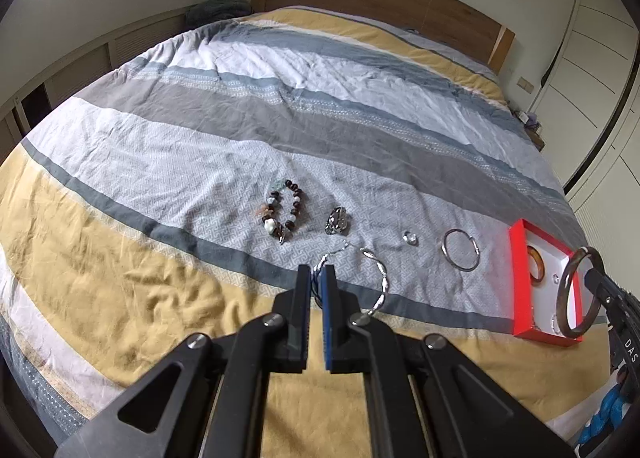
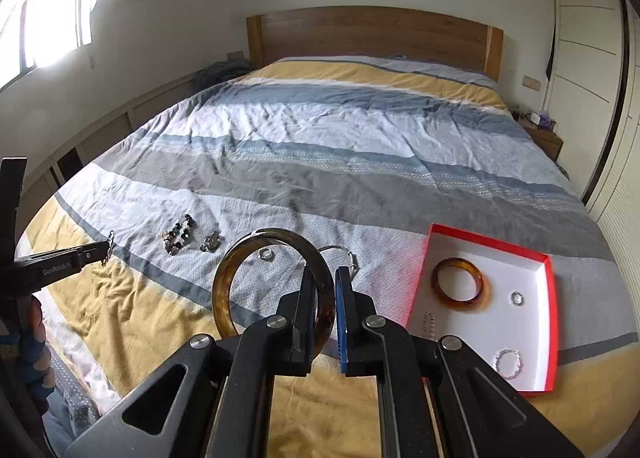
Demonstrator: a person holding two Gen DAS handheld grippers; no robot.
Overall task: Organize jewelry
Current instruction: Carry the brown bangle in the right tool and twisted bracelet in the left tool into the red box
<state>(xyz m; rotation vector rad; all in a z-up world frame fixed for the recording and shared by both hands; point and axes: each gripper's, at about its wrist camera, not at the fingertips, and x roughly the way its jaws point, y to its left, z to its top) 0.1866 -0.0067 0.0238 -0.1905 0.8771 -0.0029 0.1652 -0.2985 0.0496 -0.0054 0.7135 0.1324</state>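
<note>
A: What is laid out, from left to right?

B: On the bed [image 1: 160,145] a beaded bracelet [image 1: 282,211] is seen furthest left, then a watch [image 1: 338,221], a small ring [image 1: 410,238], a silver hoop [image 1: 460,250] and the red box [image 1: 520,282]. The left gripper [image 1: 317,278] is clamped narrow on a thin silver chain [image 1: 320,262], which appears lifted and hanging from the pads. A twisted silver bangle [image 1: 382,278] is seen just beside it; whether it is joined to the chain cannot be told.

A: And on the right side?

B: The right gripper [image 2: 324,282] is closed on the rim of a dark bangle [image 2: 224,286], held above the bed, left of the box. An amber bangle [image 2: 462,284], a ring [image 2: 517,298] and two bead bracelets are already lying in the white interior.

A: How should the step be done well?

B: The bangle should be carried over the bare white floor at the near side, lowered flat and released low, so nothing is struck or rolled.

A: Its orientation?

B: It is held roughly on edge, its opening facing across the jaws; being round, no long axis is given. The chain's length hangs down.
</note>
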